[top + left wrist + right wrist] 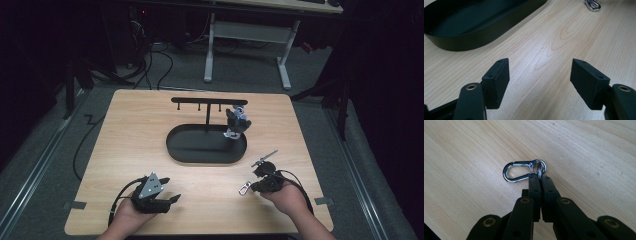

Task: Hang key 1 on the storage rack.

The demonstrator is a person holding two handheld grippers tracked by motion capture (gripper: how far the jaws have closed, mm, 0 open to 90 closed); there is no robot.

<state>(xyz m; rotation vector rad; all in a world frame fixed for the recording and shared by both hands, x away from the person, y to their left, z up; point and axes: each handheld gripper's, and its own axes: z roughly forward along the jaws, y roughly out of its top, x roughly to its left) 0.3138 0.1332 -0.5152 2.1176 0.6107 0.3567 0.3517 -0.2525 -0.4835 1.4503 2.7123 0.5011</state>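
A: What is the biggest thing here?

B: The table (130,150), light wood, takes the middle of the high view. On it, a little above the centre of the frame, lies a black oval tray (180,147). From the tray rises a thin black stand (208,102) with a bar across its top. At the right end of the tray stands a small grey and white figure (236,121); I cannot tell what it is exactly.

A: And the tray in the left gripper view?

B: There it is at the upper left of the frame, low dark wall, nothing visible inside.

A: Where are the grippers?

B: The left gripper (172,199) is at the lower left of the high view, in the person's hand, lying near the table's near edge. Its jaws are apart with only bare wood between them; this is clear in the left gripper view (540,82). The right gripper (252,187) is at the lower right, also low over the table.

A: What does the right one hold?

B: A silver clip (517,171), a small carabiner with a ring (541,168) at one end. In the right gripper view (540,178) the jaws are together, clamped on that ring, and the clip sticks out to the left at the middle of the frame, flat over the wood.

A: Where is the clip in the other views?

B: In the high view (244,188) it is right of centre, low, well apart from the tray. In the left gripper view (592,5) it is at the top right edge.
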